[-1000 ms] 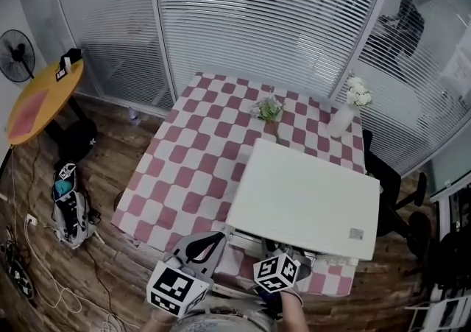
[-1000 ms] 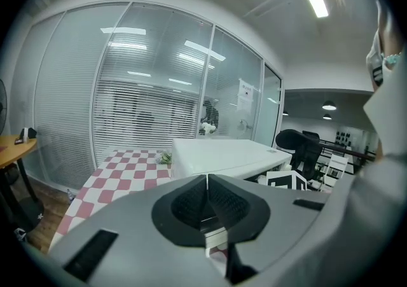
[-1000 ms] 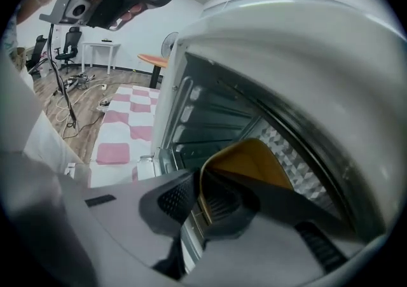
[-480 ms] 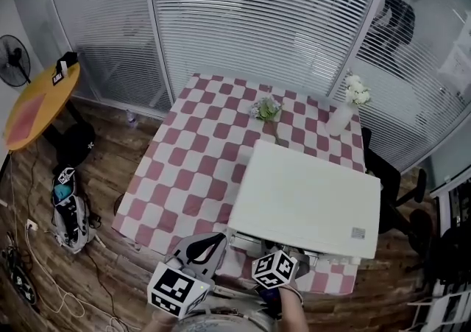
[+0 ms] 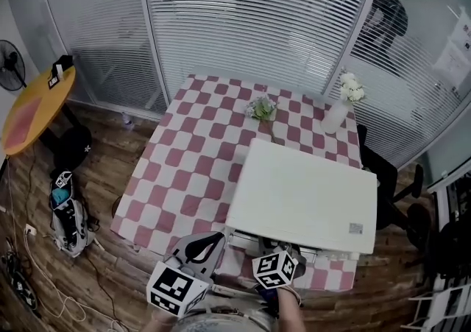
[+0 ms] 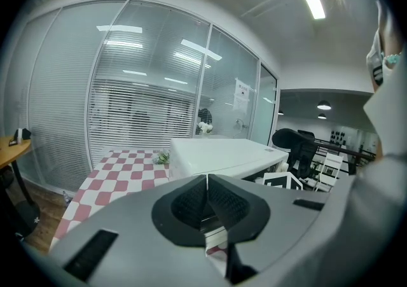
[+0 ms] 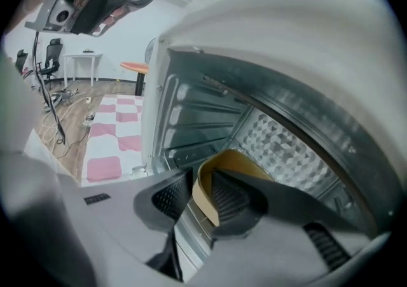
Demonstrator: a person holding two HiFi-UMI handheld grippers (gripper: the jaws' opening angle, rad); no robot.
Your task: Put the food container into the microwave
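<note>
While the head cam has drifted a touch over the last sec, my R gripper (image 7: 202,195) has barely budged. Its marker cube sits at the same spot under the front edge of the microwave (image 5: 302,194), w/ the L gripper (image 6: 207,198) just beside it on its left.

R jaws are clenched on the near rim of the food container (image 7: 235,168), a tan tub, one pad inside the wall and one outside. Straight ahead of those jaws is the open cavity: ribbed side wall to the left, patterned back panel beyond the tub. The container looks to be past the mouth and within the cavity. Whether its base touches the oven floor I can't tell from this angle.

L jaws are pressed together w/ nothing between them, pointing out over the oven's white top toward the checked tablecloth (image 5: 195,161). That arm's idle. A vase of white flowers (image 5: 337,115) stands well beyond both grippers, past the oven and out of the way.

My read: insertion is approx. at its last stage. No real motion over the last sec suggests I'm at depth or pausing. Next, I'd judge, the tub needs lowering till seated. Then the R gripper lets go and backs straight out w/o snagging the rim.
</note>
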